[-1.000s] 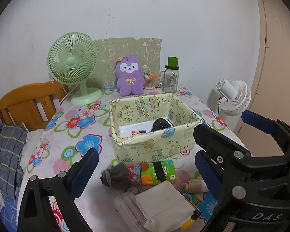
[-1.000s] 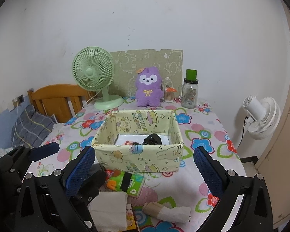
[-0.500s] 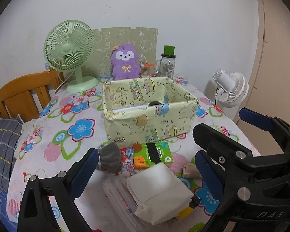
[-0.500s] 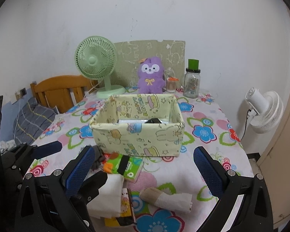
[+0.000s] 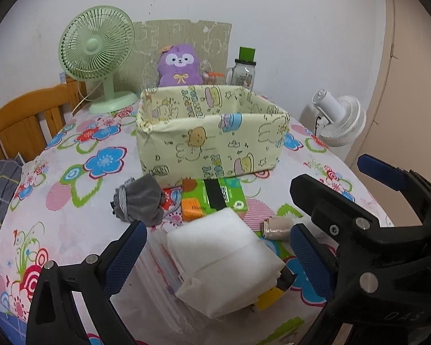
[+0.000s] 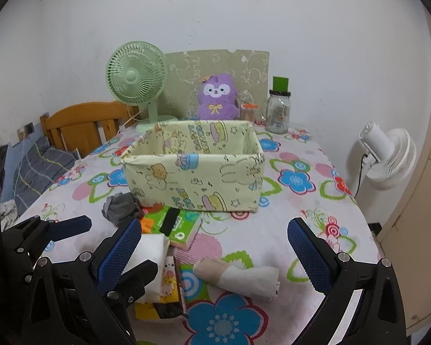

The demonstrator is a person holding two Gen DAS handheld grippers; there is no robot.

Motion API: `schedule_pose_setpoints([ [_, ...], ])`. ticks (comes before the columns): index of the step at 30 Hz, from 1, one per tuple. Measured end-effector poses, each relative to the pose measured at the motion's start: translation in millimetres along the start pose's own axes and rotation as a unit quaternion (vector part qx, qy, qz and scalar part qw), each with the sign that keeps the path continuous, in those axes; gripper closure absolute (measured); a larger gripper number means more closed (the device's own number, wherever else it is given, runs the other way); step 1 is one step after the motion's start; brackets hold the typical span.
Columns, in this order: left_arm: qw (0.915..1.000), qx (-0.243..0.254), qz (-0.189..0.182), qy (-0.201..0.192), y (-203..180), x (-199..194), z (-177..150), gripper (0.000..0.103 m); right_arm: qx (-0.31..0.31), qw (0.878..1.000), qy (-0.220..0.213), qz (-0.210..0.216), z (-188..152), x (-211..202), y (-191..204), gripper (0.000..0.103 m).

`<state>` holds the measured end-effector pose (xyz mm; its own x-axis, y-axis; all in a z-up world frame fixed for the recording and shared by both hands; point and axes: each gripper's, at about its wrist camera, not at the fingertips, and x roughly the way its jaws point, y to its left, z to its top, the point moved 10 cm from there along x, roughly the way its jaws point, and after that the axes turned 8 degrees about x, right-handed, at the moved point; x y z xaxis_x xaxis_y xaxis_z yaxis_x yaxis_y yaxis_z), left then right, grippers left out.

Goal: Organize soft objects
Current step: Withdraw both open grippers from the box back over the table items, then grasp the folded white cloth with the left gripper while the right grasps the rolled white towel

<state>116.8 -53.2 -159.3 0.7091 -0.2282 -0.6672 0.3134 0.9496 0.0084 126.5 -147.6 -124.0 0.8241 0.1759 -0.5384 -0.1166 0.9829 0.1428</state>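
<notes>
White folded cloth (image 5: 224, 254) lies between the wide-open, empty left claw (image 5: 215, 256); right claw (image 6: 215, 254) likewise gapes empty.

The right hand-held gripper (image 6: 215, 247) hangs with its blue-padded fingers (image 6: 119, 251) spread wide above the near part of the flower-patterned counter (image 6: 298, 201). Between them lies a rolled beige-and-white cloth (image 6: 238, 277). Left of it sit a folded white cloth (image 6: 149, 254) and a green tissue pack (image 6: 176, 224), with a grey sock bundle (image 6: 120, 208) further left. Beyond stands the yellow cartoon-print fabric box (image 6: 195, 181), and at the far edge a purple plush toy (image 6: 217, 97).
</notes>
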Motion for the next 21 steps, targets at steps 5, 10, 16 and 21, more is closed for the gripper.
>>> schedule_pose_setpoints([
  [5, 1.0000, 0.000, 0.002, -0.005, -7, 0, -4, 0.002, 0.012, 1.000, 0.007, 0.001, -9, 2, -8, 0.000],
  [10, 0.9999, -0.012, -0.004, 0.005, -9, 6, -12, 0.002, 0.017, 1.000, 0.010, -0.006, -15, 5, -12, 0.000],
  [16, 0.9999, -0.013, -0.002, 0.011, -9, 11, -18, 0.008, 0.018, 1.000, 0.018, -0.009, -23, 9, -14, 0.000],
  [21, 0.9996, -0.014, -0.009, 0.021, -11, 18, -23, 0.022, 0.020, 0.999, 0.026, -0.014, -29, 13, -20, 0.000],
])
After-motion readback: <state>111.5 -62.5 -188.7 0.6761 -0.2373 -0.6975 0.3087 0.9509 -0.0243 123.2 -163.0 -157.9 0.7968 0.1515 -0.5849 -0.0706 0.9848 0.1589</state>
